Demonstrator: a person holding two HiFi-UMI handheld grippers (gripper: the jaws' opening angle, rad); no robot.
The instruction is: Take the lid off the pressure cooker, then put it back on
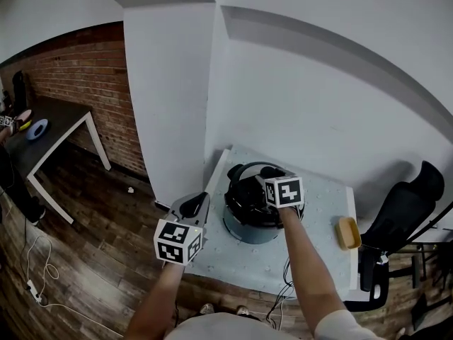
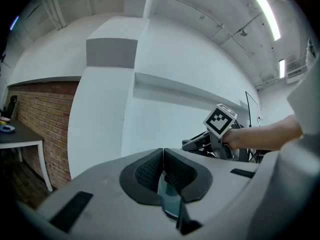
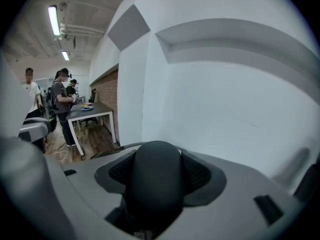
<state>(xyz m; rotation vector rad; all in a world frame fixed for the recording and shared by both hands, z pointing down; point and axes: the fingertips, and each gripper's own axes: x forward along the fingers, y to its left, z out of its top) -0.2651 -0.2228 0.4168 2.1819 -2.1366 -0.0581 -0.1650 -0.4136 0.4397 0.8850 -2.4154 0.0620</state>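
The pressure cooker point(image 1: 249, 225), a silver pot under a black lid point(image 1: 244, 193), stands on the white table point(image 1: 318, 261). My right gripper point(image 1: 270, 192) is over the lid and shut on its black rounded handle point(image 3: 154, 181), which fills the gap between the jaws in the right gripper view. Whether the lid rests on the pot or is raised, I cannot tell. My left gripper point(image 1: 195, 205) hovers at the table's left edge, apart from the cooker, with its pads point(image 2: 150, 171) pressed together on nothing. From the left gripper view the right gripper's marker cube point(image 2: 220, 120) shows ahead to the right.
A tan block point(image 1: 347, 232) lies at the table's right side. A black office chair point(image 1: 403, 207) stands just beyond it. A white pillar point(image 1: 170, 98) rises left of the table. A dark table point(image 1: 53, 129) and several people point(image 3: 62, 104) are further left, and cables point(image 1: 39, 275) trail on the wood floor.
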